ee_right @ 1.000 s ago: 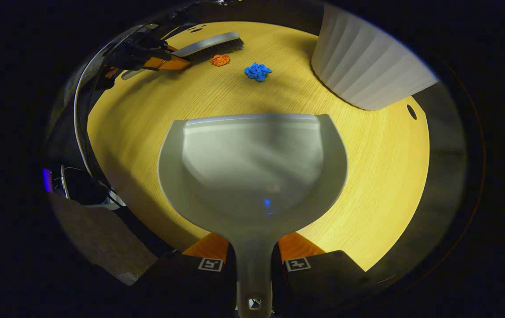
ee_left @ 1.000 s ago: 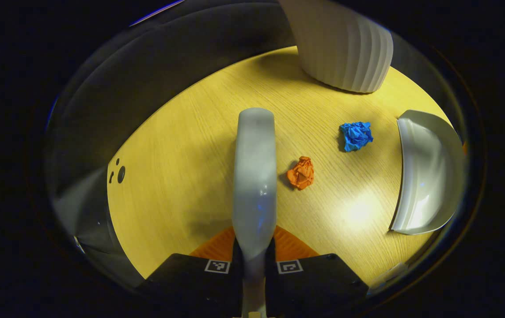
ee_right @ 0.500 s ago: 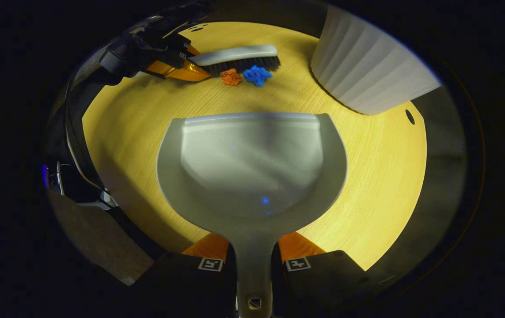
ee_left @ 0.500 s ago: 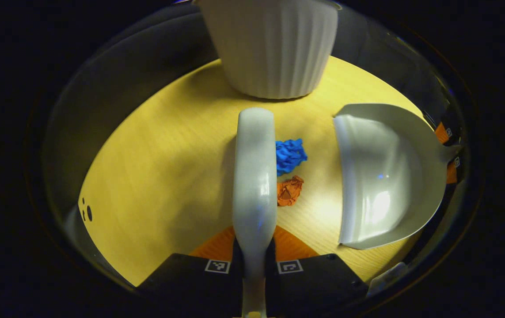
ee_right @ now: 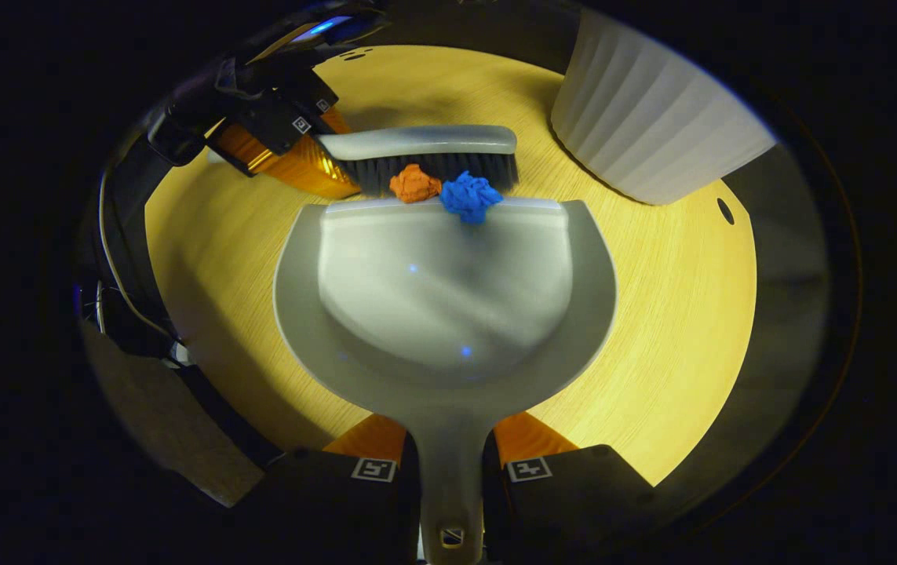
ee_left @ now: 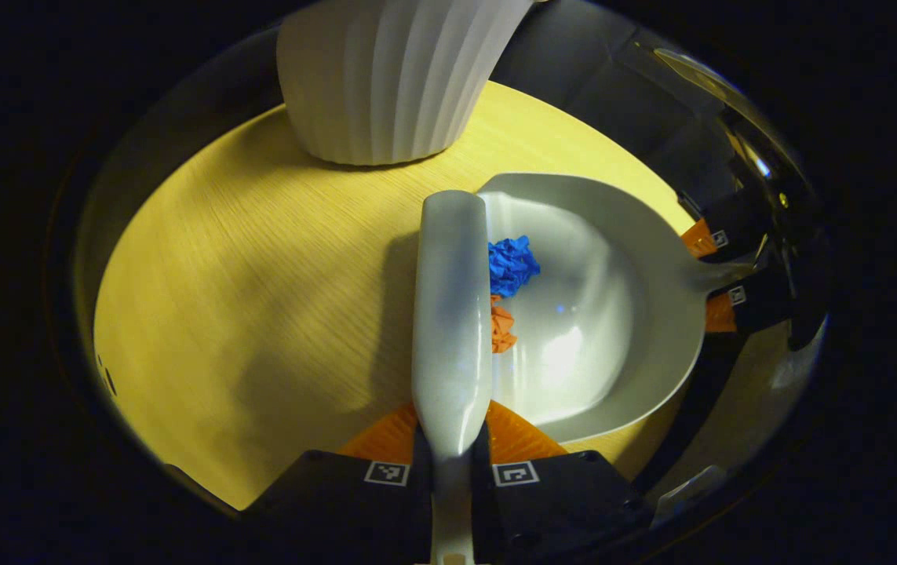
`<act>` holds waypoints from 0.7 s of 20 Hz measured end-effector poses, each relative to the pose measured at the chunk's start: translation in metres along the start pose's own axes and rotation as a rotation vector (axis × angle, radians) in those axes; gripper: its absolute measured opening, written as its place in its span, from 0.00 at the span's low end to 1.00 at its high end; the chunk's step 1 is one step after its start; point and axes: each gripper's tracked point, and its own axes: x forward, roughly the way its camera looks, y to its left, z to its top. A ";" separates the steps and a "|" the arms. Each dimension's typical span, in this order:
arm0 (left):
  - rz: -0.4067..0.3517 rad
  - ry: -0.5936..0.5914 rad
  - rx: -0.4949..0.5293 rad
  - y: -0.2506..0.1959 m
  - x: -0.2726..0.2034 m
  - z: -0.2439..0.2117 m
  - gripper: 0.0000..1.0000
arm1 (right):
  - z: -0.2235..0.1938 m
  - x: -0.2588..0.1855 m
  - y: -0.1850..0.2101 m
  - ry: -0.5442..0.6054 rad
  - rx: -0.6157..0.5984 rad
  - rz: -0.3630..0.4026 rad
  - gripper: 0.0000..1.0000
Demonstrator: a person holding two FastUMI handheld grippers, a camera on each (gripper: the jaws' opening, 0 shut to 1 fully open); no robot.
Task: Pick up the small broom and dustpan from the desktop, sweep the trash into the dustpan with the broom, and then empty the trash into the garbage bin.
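- Broom [ee_left: 452, 314] clamped by its handle between both fingers of the left tool [ee_left: 452, 463]; dustpan [ee_right: 448, 298] clamped by its handle between both fingers of the right tool [ee_right: 452, 471]. Pick-up step done, by the look of it.
- Dustpan lying on the yellow wooden bench [ee_right: 676, 329], its front lip facing the broom bristles.
- Blue paper ball [ee_right: 469, 196] right at the dustpan lip, partly over it; orange paper ball [ee_right: 414, 184] touching the lip, pressed between bristles and dustpan.
- In the left gripper view, blue ball [ee_left: 512, 264] and orange ball [ee_left: 501, 328] lying just inside the dustpan's edge, hard against the broom.
- Sweeping judged almost complete: one more short push probably needed to send both balls deeper into the dustpan.
- White ribbed bin [ee_right: 652, 118] standing on the bench just beyond the dustpan, off its far right corner.
- Emptying into the bin not yet done.
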 end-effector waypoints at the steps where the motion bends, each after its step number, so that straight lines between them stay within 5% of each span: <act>1: -0.033 0.005 -0.015 -0.007 -0.004 -0.004 0.22 | -0.002 0.003 0.000 -0.012 0.003 0.000 0.39; 9: 0.066 -0.136 -0.062 -0.013 -0.044 -0.003 0.24 | -0.001 0.007 0.007 -0.119 0.033 -0.012 0.39; 13: 0.242 -0.237 -0.156 0.009 -0.071 -0.017 0.24 | 0.000 0.004 0.008 -0.142 0.096 -0.010 0.34; 14: 0.291 -0.256 -0.190 0.015 -0.077 -0.025 0.24 | 0.000 0.000 0.007 -0.143 0.118 -0.014 0.39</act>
